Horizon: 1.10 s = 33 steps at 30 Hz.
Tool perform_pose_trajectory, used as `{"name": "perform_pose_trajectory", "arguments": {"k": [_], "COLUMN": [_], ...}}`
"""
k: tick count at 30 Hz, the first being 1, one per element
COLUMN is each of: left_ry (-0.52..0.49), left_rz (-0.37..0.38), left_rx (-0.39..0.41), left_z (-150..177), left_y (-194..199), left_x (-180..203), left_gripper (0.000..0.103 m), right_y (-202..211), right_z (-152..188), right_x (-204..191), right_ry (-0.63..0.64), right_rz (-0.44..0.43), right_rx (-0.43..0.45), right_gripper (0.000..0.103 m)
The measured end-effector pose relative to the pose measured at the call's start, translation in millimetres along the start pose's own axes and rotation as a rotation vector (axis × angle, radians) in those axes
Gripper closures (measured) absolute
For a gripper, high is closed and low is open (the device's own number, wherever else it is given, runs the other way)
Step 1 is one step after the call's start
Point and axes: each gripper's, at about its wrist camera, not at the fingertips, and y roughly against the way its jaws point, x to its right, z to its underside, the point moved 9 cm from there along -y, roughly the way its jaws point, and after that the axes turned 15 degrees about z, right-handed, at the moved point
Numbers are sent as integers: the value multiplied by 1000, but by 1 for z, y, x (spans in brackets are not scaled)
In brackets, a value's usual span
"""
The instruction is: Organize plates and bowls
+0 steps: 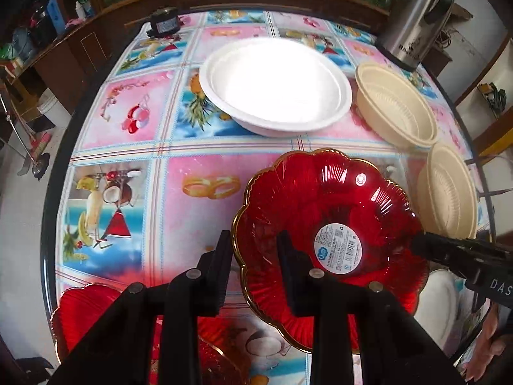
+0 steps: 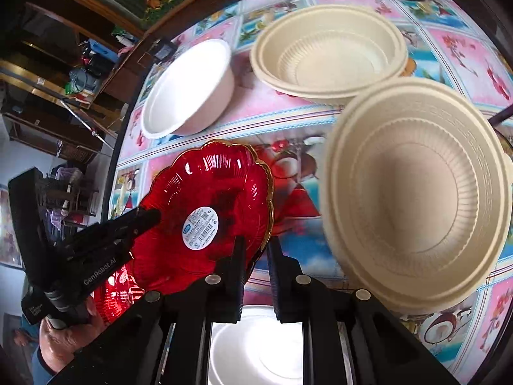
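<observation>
A red scalloped glass plate with a gold rim and a round label is held above the table. My left gripper straddles its left rim, jaws narrowed on it. My right gripper is closed on the plate's right rim; it shows as a black finger in the left wrist view. The left gripper's body shows in the right wrist view. A second red plate lies on the table below. A white bowl stands further back. Two cream bowls stand right.
A steel kettle stands at the table's back right. A small black device lies at the back edge. Another white bowl sits under my right gripper. The table has a colourful fruit-print cloth and a dark rim.
</observation>
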Motion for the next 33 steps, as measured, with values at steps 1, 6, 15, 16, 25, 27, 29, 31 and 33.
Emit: {"name": "perform_pose_trajectory", "arguments": {"k": [1,6,15,16,25,27,29,31,33], "left_ry": [-3,0,60,68,175,204,233,261,293], "left_rz": [-3,-10,-15,-20,-59,-62,-63,-63,-64], "left_rx": [11,47,128,133,177,180,183,184,179], "left_z": [-1,-1,18,21,71,85,103,117,134], "left_y": [5,28,82,86,124,129,133,135,133], "left_x": [0,-2,-32,-35,-89,-101,-112,-120,-129], "left_gripper": [76,76,76,76,72,72,72,72,72], "right_y": [2,19,39,39,31,26,20,15,8], "right_z": [-1,-1,8,10,35,44,54,65,78], "right_x": [-1,-15,-57,-64,-130,-144,-157,-168,-180], "right_ry": [-1,21,88,99,227,256,295,323,366], "right_rz": [-4,-30,-96,-100,-145,-150,-153,-155,-152], "right_rx": [4,36,54,55,20,5,-13,-31,-51], "right_gripper": [88,88,88,88,88,88,88,88,88]}}
